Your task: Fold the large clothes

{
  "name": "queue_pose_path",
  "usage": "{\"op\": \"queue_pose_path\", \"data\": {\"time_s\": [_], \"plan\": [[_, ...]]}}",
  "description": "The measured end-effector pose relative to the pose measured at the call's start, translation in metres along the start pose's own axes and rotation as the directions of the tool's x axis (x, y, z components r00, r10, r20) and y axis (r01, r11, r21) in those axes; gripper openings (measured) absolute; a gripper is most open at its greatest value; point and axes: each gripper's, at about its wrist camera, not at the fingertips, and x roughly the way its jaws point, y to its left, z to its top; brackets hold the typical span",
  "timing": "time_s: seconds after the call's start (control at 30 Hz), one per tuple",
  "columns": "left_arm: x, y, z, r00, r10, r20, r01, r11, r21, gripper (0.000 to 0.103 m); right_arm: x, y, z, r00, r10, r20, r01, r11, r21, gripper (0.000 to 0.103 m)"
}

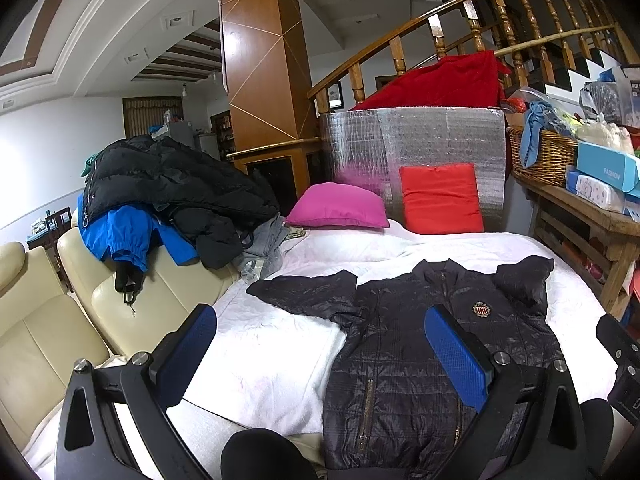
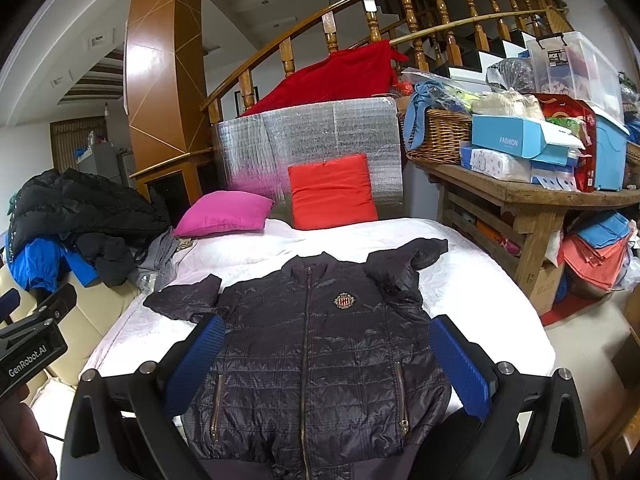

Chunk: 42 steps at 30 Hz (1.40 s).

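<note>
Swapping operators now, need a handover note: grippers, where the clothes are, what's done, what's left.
Left gripper: open, holding nothing, above the jacket's near left side.
Right gripper: open, holding nothing, centred over the jacket's lower half.
Dark quilted jacket: flat on the white bed cover, front up, zipped, both sleeves spread outward.
Done: jacket laid out; no fold visible yet.
Left: fold sleeves in, then the body.
Pile of other coats sits on the cream sofa to the left, unfolded.
</note>
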Motion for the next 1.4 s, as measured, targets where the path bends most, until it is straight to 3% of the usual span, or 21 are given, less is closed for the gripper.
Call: {"op": "queue_pose_path", "data": {"time_s": [1.4], "plan": [[0.0017,-0.0056,-0.0049,1.0,0.002,-0.017,-0.002,1.0,0.004,0.103,0.0028,-0.0003,-0.0056,1.0,0.006,-0.022,-0.006,1.0,0.003,0.103]]}}
